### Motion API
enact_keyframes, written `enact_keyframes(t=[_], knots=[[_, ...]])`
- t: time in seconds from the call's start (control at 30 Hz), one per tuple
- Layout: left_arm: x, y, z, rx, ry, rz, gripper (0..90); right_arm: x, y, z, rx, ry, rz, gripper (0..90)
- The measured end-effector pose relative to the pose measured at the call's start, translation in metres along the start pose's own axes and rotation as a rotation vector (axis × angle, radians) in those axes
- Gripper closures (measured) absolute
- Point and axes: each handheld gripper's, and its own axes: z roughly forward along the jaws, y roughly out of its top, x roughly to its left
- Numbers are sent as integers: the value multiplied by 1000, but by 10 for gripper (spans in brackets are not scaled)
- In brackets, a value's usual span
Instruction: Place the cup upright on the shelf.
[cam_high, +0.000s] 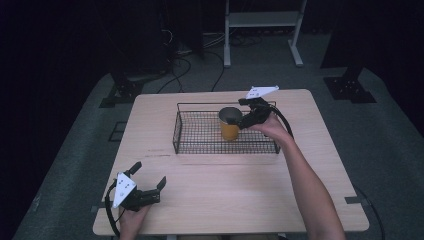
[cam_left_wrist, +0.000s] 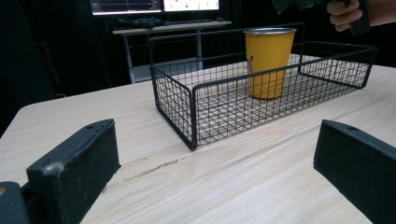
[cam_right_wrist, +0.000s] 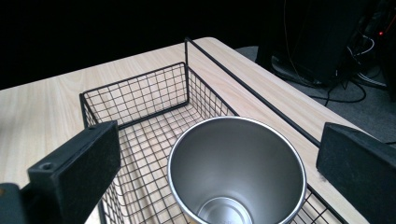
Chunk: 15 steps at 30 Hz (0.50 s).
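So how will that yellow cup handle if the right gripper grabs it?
The cup looks like rigid metal, so probably stiff and light. Its smooth steel inside may slip against the jaws. It is tall on a narrower base, so a sideways nudge might tip it on the basket wires.

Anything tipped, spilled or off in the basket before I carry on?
Nothing stands out. The yellow cup stands upright inside the wire basket, empty by the right gripper view, no spill. The basket sits flat on the table. The right gripper is open beside the cup; the left gripper is open.
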Motion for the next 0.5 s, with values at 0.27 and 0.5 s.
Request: enact_keyframes(t=[0.27, 0.5], knots=[[0, 0, 0, -1, 1, -1, 0, 5, 4, -13, -16, -2, -8, 0], [0, 0, 0, -1, 0, -1, 0, 3, -2, -24, -27, -17, 4, 0]])
